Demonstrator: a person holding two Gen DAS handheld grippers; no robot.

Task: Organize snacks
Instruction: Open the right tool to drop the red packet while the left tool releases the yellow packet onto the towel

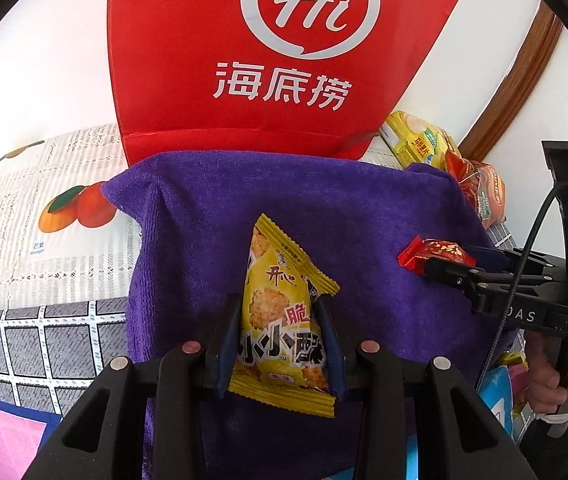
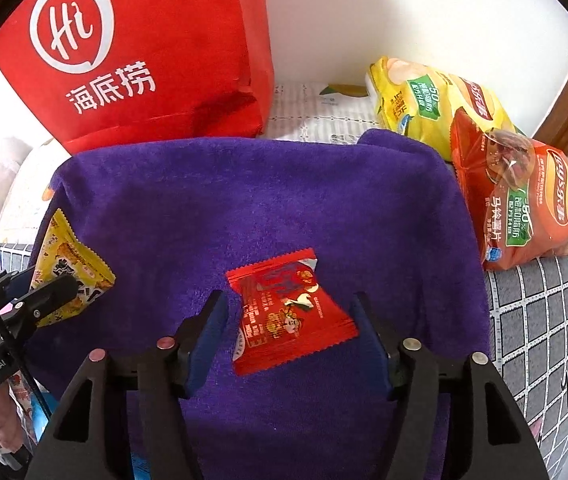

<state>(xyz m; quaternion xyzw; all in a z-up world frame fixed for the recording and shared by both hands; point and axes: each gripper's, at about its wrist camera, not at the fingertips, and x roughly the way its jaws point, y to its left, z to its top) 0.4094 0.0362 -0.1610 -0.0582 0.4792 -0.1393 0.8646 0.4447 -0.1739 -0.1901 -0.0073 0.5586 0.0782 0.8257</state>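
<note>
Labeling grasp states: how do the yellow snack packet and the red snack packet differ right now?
The yellow snack packet is clamped in the left hand-held gripper; the red snack packet sits loose between the right hand-held gripper's open pads. Yellow shows crackers and black lettering; red is glossy foil. Both are small sealed packets over the purple towel.

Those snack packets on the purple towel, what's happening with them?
A person is sorting snacks with a hand-held gripper in each hand. The left gripper is clamped on a yellow cracker packet above the purple towel. The right gripper has its jaws apart around a small red packet, and its pads are not pressing it. A red paper bag stands behind the towel, with two chip bags beside it.
</note>
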